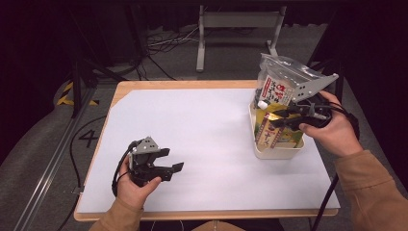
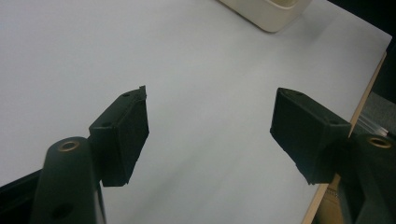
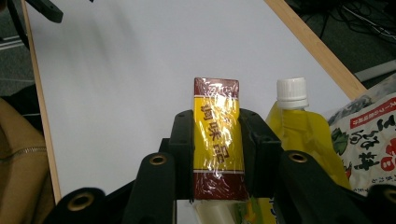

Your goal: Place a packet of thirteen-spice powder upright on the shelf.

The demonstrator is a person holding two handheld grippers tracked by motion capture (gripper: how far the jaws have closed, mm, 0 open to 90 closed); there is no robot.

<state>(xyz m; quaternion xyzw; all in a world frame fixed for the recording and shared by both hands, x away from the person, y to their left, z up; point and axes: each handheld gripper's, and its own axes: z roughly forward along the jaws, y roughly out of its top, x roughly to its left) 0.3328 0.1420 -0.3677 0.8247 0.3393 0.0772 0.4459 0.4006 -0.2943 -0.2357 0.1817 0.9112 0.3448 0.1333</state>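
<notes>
A white tabletop (image 1: 202, 144) with a pale wooden edge stands on grey carpet floor (image 1: 43, 144) in a dim room, with tangled black cables (image 1: 166, 43) and a grey metal frame (image 1: 238, 21) behind it, and yellow-black tape (image 1: 65, 94) at left.

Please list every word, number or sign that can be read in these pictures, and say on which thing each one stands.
"4": painted on the floor, left of the table.
"调味品", as it seems: on the yellow and dark red box between the right gripper's fingers.
Red and black characters on the white packet: too blurred to read.
</notes>
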